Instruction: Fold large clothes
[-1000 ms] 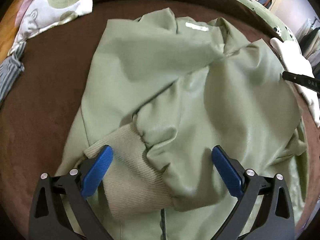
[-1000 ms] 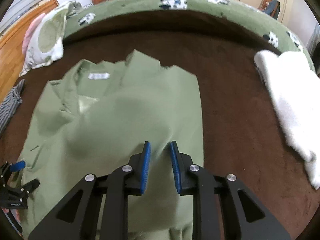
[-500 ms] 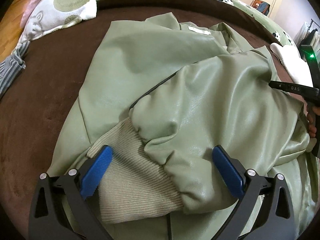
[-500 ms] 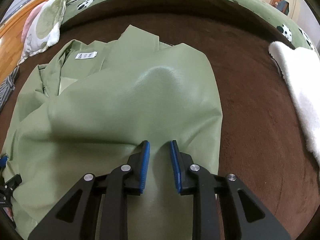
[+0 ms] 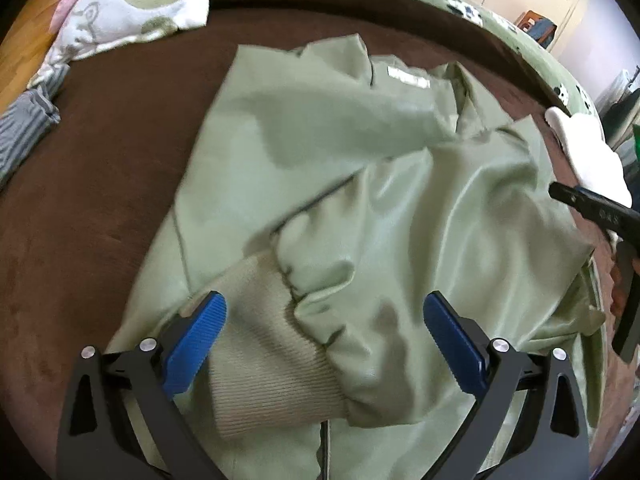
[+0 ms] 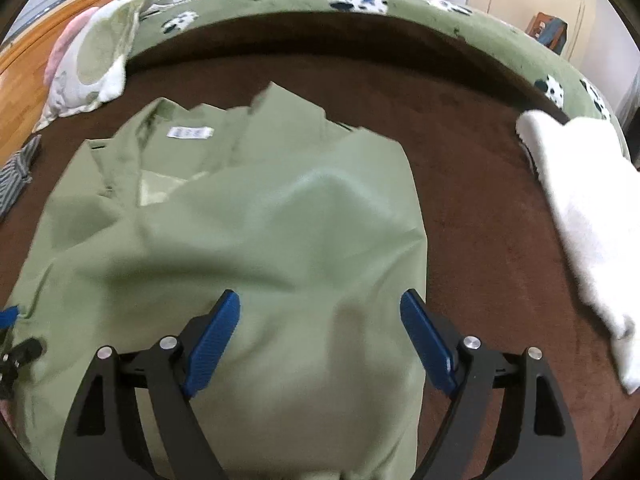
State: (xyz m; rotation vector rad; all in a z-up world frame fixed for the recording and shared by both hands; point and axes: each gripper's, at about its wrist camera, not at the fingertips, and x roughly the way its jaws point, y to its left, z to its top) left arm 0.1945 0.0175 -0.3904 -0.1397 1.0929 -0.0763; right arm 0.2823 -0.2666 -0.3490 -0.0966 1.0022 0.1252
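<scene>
A pale green jacket (image 5: 320, 168) (image 6: 248, 232) lies spread on the brown bed cover (image 5: 100, 208), collar and white label (image 5: 408, 78) at the far end. One sleeve with a beige ribbed cuff (image 5: 264, 344) is folded across its front. My left gripper (image 5: 324, 340) hangs open above the cuff, blue pads well apart from it. My right gripper (image 6: 320, 340) is over the jacket's right half; its jaws are opening, and the pads do not press the cloth lying below them. The right gripper's black tip (image 5: 588, 210) also shows in the left wrist view.
A white fluffy cloth (image 6: 588, 216) lies at the right of the bed. A patterned pillow (image 5: 128, 12) and a grey striped garment (image 5: 24, 136) sit at the far left. A green blanket with paw prints (image 6: 360, 0) rims the far edge.
My right gripper's jaws have gone from pinching the jacket's fabric to standing wide apart, and the cloth has dropped flat. The left gripper stays open over the cuff.
</scene>
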